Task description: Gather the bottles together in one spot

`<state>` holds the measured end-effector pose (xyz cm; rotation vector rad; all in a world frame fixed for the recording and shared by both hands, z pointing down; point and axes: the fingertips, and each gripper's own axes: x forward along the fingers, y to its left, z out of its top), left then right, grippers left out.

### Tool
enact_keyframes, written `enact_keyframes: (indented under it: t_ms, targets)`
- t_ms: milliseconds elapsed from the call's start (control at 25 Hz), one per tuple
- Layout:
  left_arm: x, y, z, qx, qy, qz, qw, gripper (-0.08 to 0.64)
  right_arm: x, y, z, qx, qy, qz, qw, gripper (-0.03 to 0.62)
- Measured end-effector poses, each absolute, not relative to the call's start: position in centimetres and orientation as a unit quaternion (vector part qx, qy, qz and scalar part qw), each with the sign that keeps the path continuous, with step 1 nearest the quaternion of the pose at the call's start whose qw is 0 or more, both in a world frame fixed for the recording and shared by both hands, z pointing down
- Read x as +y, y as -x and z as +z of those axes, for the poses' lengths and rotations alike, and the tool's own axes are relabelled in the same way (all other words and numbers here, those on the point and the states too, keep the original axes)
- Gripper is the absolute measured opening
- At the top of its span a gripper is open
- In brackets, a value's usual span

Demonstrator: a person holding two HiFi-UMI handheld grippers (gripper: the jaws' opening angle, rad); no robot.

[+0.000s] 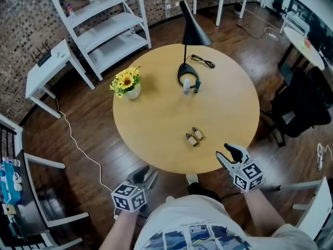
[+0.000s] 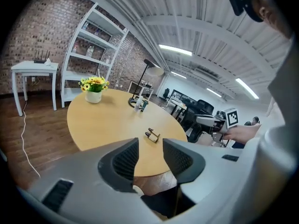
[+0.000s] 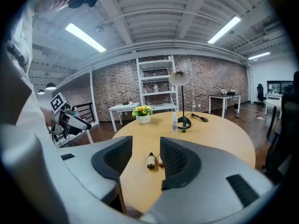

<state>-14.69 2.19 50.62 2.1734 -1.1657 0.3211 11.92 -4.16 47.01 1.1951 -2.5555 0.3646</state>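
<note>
Two small brown bottles (image 1: 193, 136) lie side by side near the front of the round wooden table (image 1: 156, 124). A white bottle (image 1: 186, 86) and a dark teal bottle (image 1: 197, 86) stand at the lamp's base. My left gripper (image 1: 145, 175) hangs below the table's near edge, open with nothing between its jaws. My right gripper (image 1: 229, 153) sits at the near right rim, also open and empty. The left gripper view shows the brown bottles (image 2: 152, 136) beyond the left gripper (image 2: 150, 146). In the right gripper view they (image 3: 154, 160) lie ahead of the right gripper (image 3: 146, 146).
A black desk lamp (image 1: 188, 46) with a cable (image 1: 204, 62) stands at the table's far side. A pot of yellow flowers (image 1: 127, 83) is at the left. White shelves (image 1: 104, 25), a white side table (image 1: 49, 66) and a black chair (image 1: 302, 105) surround the table.
</note>
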Motion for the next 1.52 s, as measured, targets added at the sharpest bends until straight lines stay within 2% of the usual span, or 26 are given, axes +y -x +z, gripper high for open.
enact_keyframes:
  t_ms: [400, 760, 880, 1200, 1520]
  targets:
    - [11.6, 18.0, 51.6, -0.425, -0.839, 0.142, 0.307, 0.150, 9.9, -8.7, 47.6, -0.866, -0.447, 0.148, 0.171, 0.212]
    - [15.2, 17.7, 51.0, -0.411, -0.846, 0.132, 0.314, 0.152, 13.8, -7.1, 47.3, -0.870, -0.432, 0.138, 0.190, 0.212]
    - [15.3, 16.8, 51.7, -0.405, -0.845, 0.124, 0.328, 0.198, 14.1, -7.1, 47.4, -0.873, -0.423, 0.138, 0.198, 0.233]
    - [11.5, 10.4, 54.5, -0.378, -0.845, 0.157, 0.344, 0.210, 12.6, -9.7, 48.6, -0.875, -0.410, 0.159, 0.203, 0.233]
    - [-0.2, 0.3, 58.5, -0.387, -0.818, 0.211, 0.370, 0.212, 6.3, -17.1, 48.1, -0.874, -0.412, 0.167, 0.194, 0.233]
